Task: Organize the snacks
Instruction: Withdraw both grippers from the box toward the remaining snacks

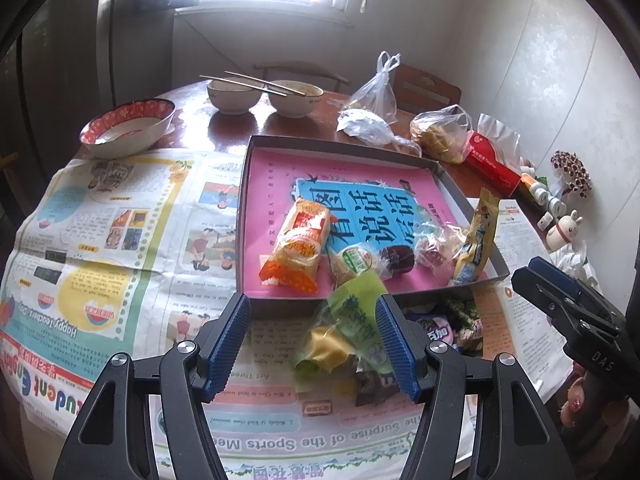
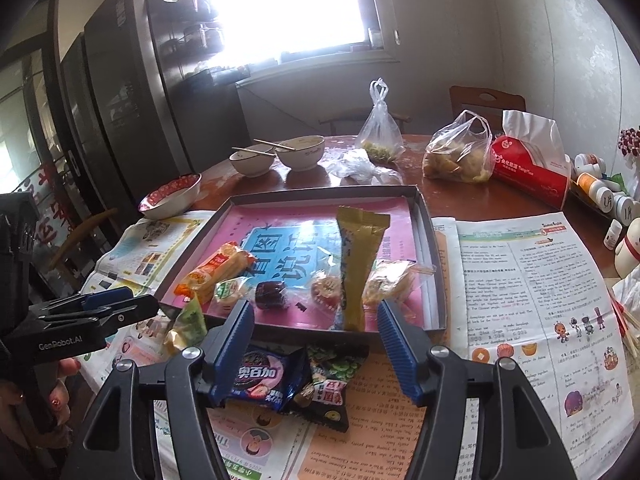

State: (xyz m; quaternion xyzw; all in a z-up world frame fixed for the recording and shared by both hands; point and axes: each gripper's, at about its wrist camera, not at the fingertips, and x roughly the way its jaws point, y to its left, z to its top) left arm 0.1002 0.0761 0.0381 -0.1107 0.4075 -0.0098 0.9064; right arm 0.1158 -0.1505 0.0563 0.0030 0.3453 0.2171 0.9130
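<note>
On the left wrist camera I am seeing the left tool (image 1: 314, 344) standing about half open over the newspaper (image 1: 120, 240), gripping nothing; a green pack (image 1: 352, 320) is lying between its fingers, just outside the tray (image 1: 248, 216). On the right wrist camera the right tool (image 2: 316, 348) is standing half open and empty above a blue pack (image 2: 264, 376), by the tray's near wall (image 2: 320, 334). Bare newspaper is lying to the right.

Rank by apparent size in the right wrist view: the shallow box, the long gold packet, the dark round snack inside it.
1. Shallow box, by far the largest.
2. Long gold packet, spanning much of the box's depth.
3. Dark round snack, smallest.
All sit at similar distance, so the order is safe.
</note>
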